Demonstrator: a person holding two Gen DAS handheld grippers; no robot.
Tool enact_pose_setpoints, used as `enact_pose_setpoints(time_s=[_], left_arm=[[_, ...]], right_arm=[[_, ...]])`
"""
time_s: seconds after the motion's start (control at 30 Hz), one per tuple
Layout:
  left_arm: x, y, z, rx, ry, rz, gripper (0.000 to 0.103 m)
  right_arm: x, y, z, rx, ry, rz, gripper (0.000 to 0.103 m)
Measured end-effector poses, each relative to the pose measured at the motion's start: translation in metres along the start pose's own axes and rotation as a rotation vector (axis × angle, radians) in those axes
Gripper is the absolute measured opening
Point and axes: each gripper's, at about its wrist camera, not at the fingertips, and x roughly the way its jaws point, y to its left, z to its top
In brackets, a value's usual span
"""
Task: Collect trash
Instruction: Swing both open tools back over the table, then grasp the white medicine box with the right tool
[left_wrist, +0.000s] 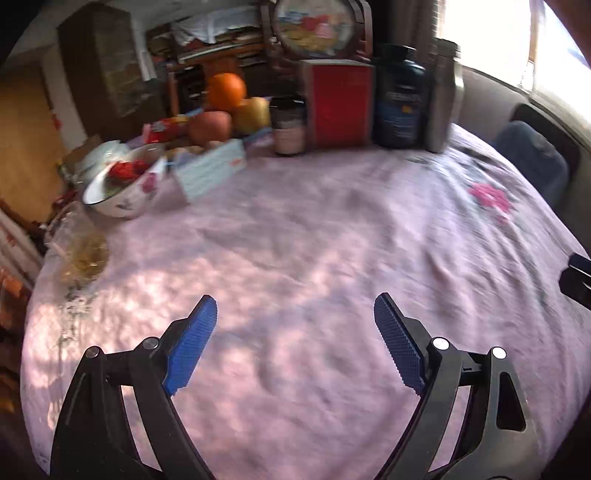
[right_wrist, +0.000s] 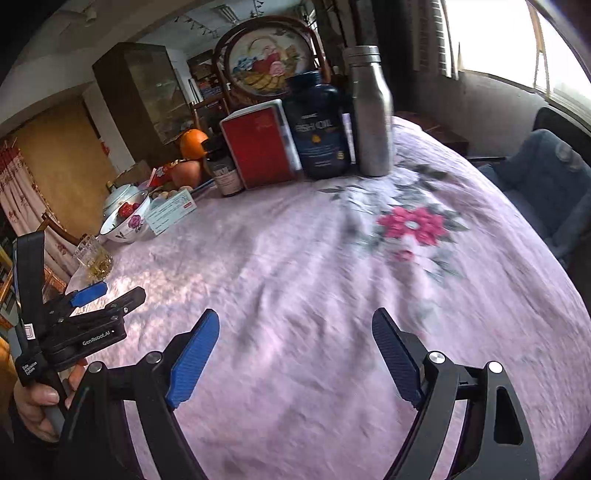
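Note:
My left gripper is open and empty, above the pink tablecloth. My right gripper is open and empty too, above the same cloth. The left gripper also shows in the right wrist view at the left, held by a hand. A part of the right gripper shows at the right edge of the left wrist view. I see no loose trash on the cloth between the grippers. A light blue paper box lies by a flowered bowl at the far left.
At the back stand a red box, a dark fish oil bottle, a steel bottle, a small brown jar and fruit. A glass stands near the left edge. A blue chair is right.

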Motion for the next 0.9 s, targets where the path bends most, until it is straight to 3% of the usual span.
enact_pose_setpoints(time_s=[0.1, 0.27, 0.47, 0.73, 0.9], left_arm=[[0.02, 0.054, 0.007, -0.115, -0.008, 0.091, 0.084], [0.037, 0.104, 0.002, -0.237, 0.021, 0.117, 0.084], [0.044, 0.124, 0.001, -0.307, 0.034, 0.14, 0.084], [0.054, 0.152, -0.004, -0.4, 0.081, 0.231, 0.084], [0.054, 0.176, -0.009, -0.49, 0.116, 0.241, 0.084]], right_arm=[[0.042, 0.04, 0.026, -0.03, 0.022, 0.0, 0.084], [0.103, 0.092, 0.052, -0.068, 0.058, 0.002, 0.084], [0.152, 0.122, 0.063, -0.059, 0.087, 0.014, 0.084], [0.199, 0.178, 0.112, -0.084, 0.073, 0.032, 0.083], [0.23, 0.222, 0.13, -0.102, 0.079, 0.039, 0.083]])
